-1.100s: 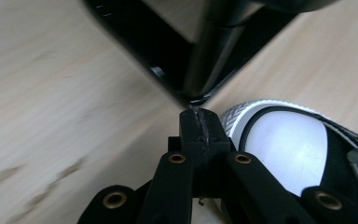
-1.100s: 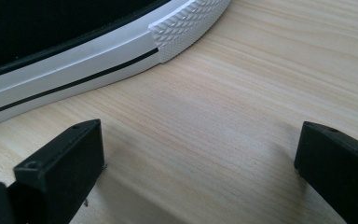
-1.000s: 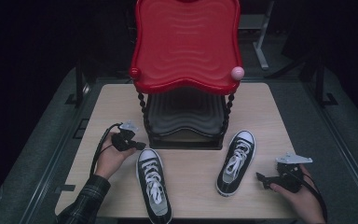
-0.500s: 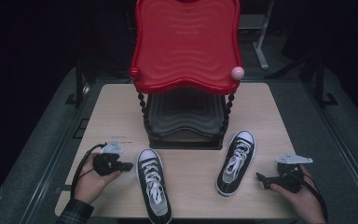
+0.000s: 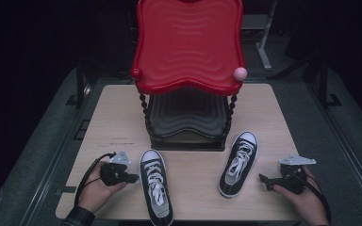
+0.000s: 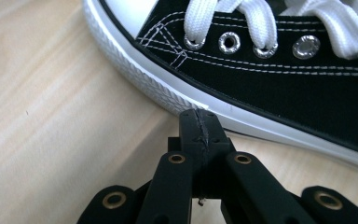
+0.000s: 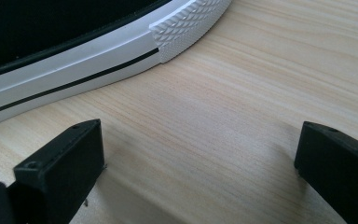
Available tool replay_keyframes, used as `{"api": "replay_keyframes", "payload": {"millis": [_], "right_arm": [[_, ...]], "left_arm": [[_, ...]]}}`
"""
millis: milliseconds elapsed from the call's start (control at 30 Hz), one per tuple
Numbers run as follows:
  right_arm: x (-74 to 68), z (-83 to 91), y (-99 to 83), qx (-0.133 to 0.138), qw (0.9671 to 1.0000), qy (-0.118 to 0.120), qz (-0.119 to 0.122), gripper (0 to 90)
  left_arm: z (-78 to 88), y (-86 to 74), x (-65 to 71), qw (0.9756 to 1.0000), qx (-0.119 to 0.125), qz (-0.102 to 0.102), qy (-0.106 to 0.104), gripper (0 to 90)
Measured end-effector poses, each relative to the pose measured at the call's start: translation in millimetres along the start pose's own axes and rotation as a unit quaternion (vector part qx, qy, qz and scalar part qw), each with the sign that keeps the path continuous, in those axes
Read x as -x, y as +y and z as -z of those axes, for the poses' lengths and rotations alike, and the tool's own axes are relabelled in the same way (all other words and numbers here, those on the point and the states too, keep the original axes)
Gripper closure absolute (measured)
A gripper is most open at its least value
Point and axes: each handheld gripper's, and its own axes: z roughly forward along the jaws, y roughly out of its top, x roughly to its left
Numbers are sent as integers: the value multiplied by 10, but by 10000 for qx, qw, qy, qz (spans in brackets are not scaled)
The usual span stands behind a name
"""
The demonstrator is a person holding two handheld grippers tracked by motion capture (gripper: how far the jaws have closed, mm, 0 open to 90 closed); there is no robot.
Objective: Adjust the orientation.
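Observation:
Two black canvas sneakers with white laces lie on the wooden table point(image 5: 118, 117). The left sneaker point(image 5: 155, 186) points away from me, and the right sneaker point(image 5: 238, 162) is angled to the right. My left gripper point(image 5: 133, 178) rests just left of the left sneaker. In the left gripper view its jaws point(image 6: 199, 123) are shut with nothing in them, and their tip is at the white sole of the sneaker point(image 6: 284, 88). My right gripper point(image 5: 264, 180) sits right of the right sneaker. It stands open point(image 7: 200, 154) over bare wood, a little short of the sneaker's white sole point(image 7: 74, 60).
A two-tier stand is at the table's middle back. It has a red wavy top tray point(image 5: 188, 47) and a dark lower tray point(image 5: 188, 113) on beaded posts. A pink knob point(image 5: 240, 73) sticks out at the red tray's front right corner. Dark floor surrounds the table.
My left hand has come back from beside the stand's front left corner toward the near edge, and is now left of the left sneaker. The right hand and both sneakers have not moved.

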Motion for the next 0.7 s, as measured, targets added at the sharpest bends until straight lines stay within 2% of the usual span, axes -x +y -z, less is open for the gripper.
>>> {"api": "replay_keyframes", "payload": {"millis": [300,500,533,600,700], "right_arm": [[-2,-2,2,-1,10000,-11,-9,9],[-8,-8,7,0,10000,-21,-18,8],[-19,-13,14,-4,10000,-63,-69,9],[-20,-12,13,-2,10000,-64,-71,9],[-35,-3,21,-59,9999,-105,-118,39]], "left_arm": [[-127,184,-60,9998,47,-104,139,900],[-135,150,-97,9998,190,51,26,899],[-116,136,-99,9997,203,74,112,810],[-96,126,-100,9996,241,83,79,784],[-38,99,-103,9992,343,127,149,639]]}}
